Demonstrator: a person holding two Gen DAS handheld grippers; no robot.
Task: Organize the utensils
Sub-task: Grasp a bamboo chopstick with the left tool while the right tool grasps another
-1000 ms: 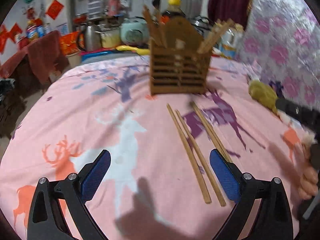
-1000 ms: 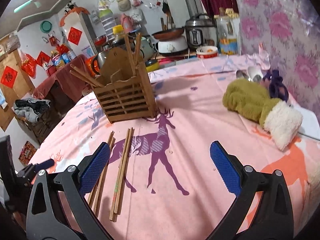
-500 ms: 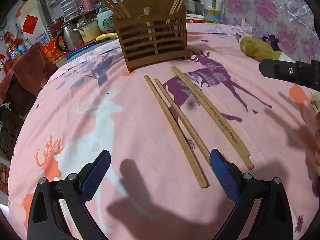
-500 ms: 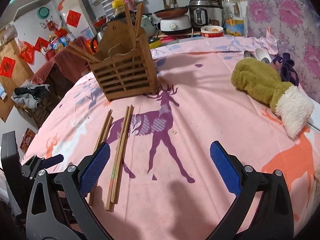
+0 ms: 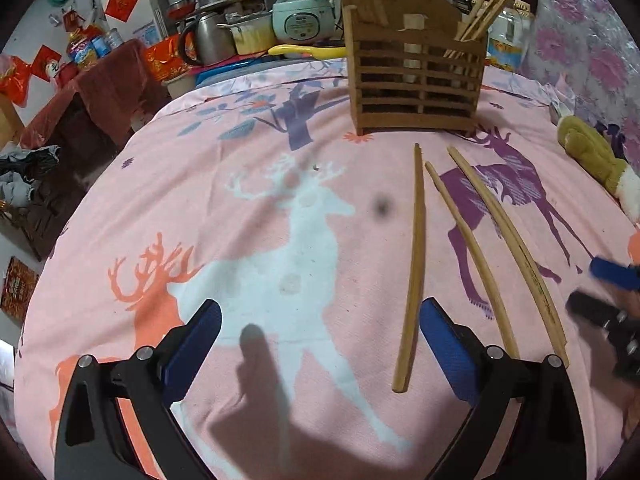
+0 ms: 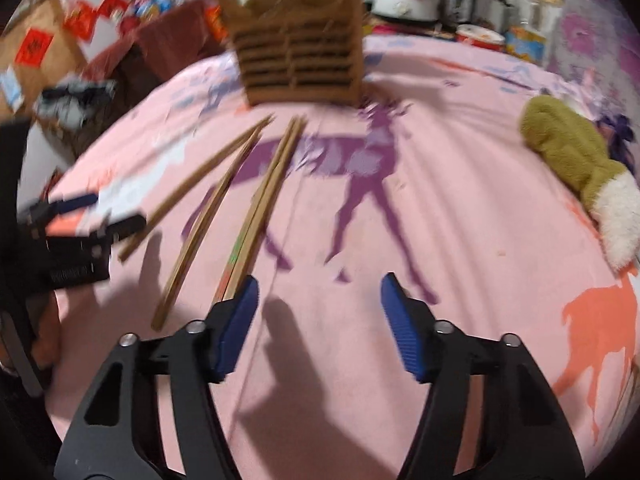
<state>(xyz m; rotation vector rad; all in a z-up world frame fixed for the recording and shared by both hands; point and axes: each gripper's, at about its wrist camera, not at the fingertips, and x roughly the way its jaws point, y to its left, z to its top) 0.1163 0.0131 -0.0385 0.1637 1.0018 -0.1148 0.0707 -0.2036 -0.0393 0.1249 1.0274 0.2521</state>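
Several wooden chopsticks lie loose on the pink deer-print cloth in front of a slatted wooden holder (image 5: 416, 80) that has more chopsticks standing in it. My left gripper (image 5: 322, 320) is open and low over the cloth. The leftmost chopstick (image 5: 414, 264) runs between its jaws, just inside the right finger. A single chopstick (image 5: 468, 248) and a close pair (image 5: 516, 248) lie further right. My right gripper (image 6: 319, 286) is closing with only cloth between its jaws. The near end of the pair (image 6: 268, 200) lies just outside its left finger (image 6: 240, 312). The right wrist view is blurred.
A green mitten with a white cuff (image 6: 568, 152) lies at the right of the table. Pots, a kettle and a rice cooker (image 5: 302, 16) crowd the counter behind the holder. The left gripper's body (image 6: 80, 240) shows at the left of the right wrist view.
Both grippers have come lower and closer to the chopsticks. The right gripper's jaws have narrowed. The leftmost chopstick now sits between the left gripper's jaws.
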